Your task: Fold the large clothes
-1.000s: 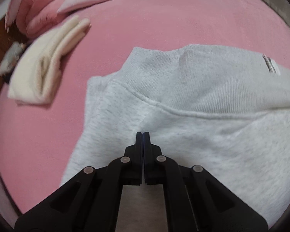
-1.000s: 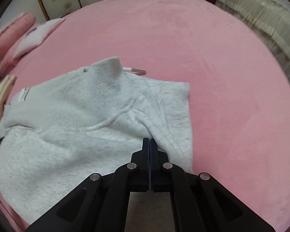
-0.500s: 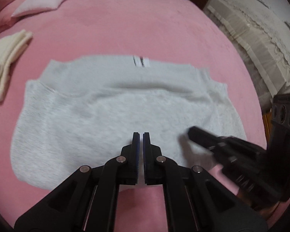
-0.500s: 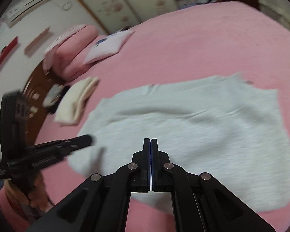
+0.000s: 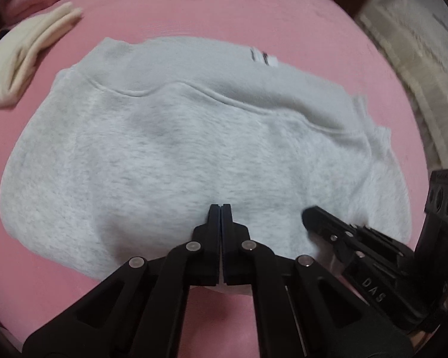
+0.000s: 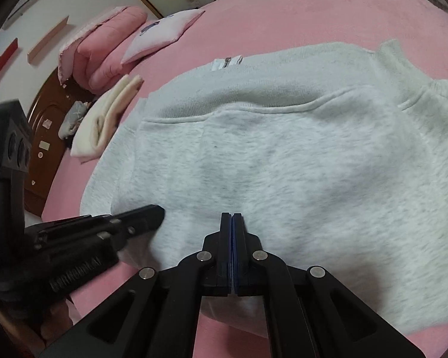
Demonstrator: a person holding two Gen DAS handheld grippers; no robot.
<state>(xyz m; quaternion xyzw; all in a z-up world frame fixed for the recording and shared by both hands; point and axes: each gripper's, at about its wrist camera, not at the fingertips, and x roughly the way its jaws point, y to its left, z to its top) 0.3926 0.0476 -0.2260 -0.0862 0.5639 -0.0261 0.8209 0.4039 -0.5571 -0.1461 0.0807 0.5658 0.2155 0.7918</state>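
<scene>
Grey sweatshirt (image 5: 176, 155) lies folded on the pink bed (image 5: 239, 12). My left tool (image 5: 221, 208) and right tool (image 6: 231, 216) are both clenched empty over its near edge. Pressing carelessly could bunch the fold.

Both cameras look steeply down along their tools from close above the near edge of a grey sweatshirt (image 5: 176, 155) on a pink bed (image 5: 254, 18). They share the sweatshirt (image 6: 298, 161); the left view catches the right tool (image 5: 309, 213) at its right, the right view the left tool (image 6: 156, 210) at its left.
</scene>
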